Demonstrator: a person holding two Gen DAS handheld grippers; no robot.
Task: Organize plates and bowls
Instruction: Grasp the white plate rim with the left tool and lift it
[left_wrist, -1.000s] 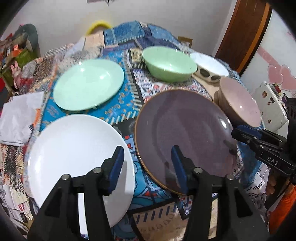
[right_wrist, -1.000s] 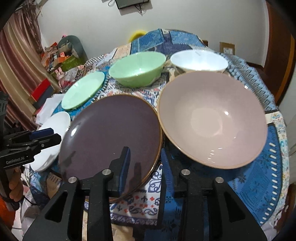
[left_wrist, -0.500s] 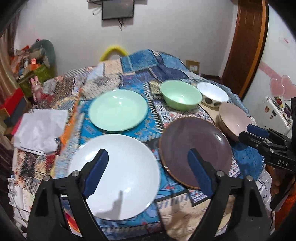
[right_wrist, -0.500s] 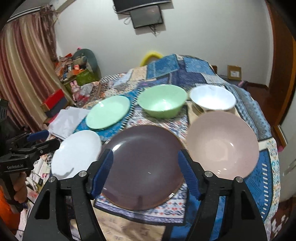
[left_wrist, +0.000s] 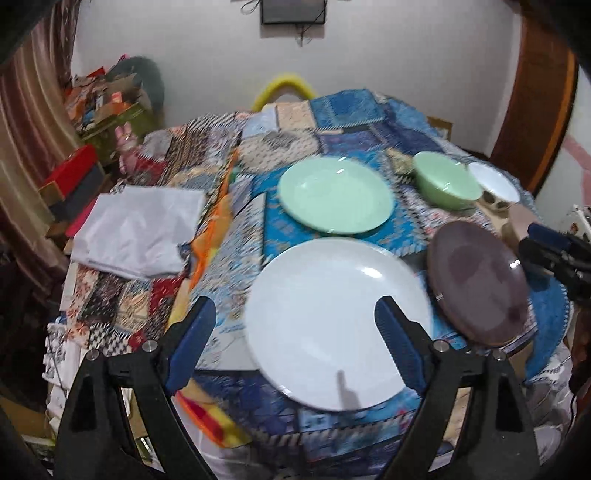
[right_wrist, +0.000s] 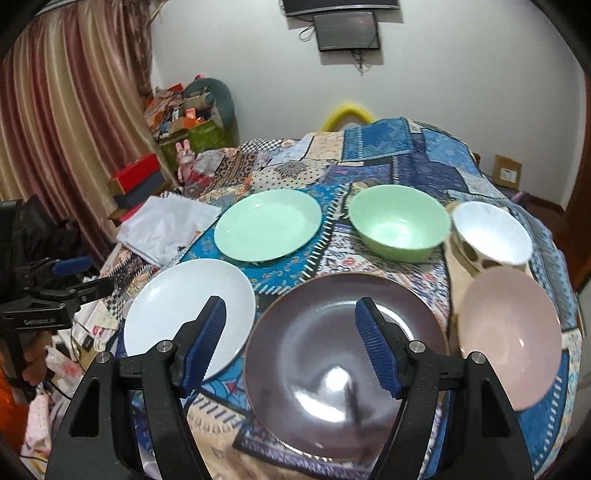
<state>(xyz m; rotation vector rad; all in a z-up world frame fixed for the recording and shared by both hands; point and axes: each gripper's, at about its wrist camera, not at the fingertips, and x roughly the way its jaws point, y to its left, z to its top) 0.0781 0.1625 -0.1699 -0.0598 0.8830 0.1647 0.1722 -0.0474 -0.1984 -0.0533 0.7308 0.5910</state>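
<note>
On the patchwork-covered table lie a white plate (left_wrist: 332, 321) (right_wrist: 188, 302), a dark purple plate (left_wrist: 480, 284) (right_wrist: 343, 362) and a mint green plate (left_wrist: 334, 194) (right_wrist: 267, 223). Behind stand a green bowl (right_wrist: 399, 227) (left_wrist: 445, 182), a white bowl (right_wrist: 493, 230) (left_wrist: 493, 181) and a pink bowl (right_wrist: 509, 332). My left gripper (left_wrist: 295, 339) is open and empty, above the white plate's near side. My right gripper (right_wrist: 290, 343) is open and empty, above the purple plate.
A folded white cloth (left_wrist: 136, 229) (right_wrist: 166, 225) lies on the table's left part. Boxes and clutter (right_wrist: 181, 114) stand by the curtain at the left. A yellow chair back (right_wrist: 347, 112) rises behind the table. The table's front edge is just below both grippers.
Both grippers have opened wide and pulled back and up from the plates. The left one has swung left, from the purple plate to the white plate.
</note>
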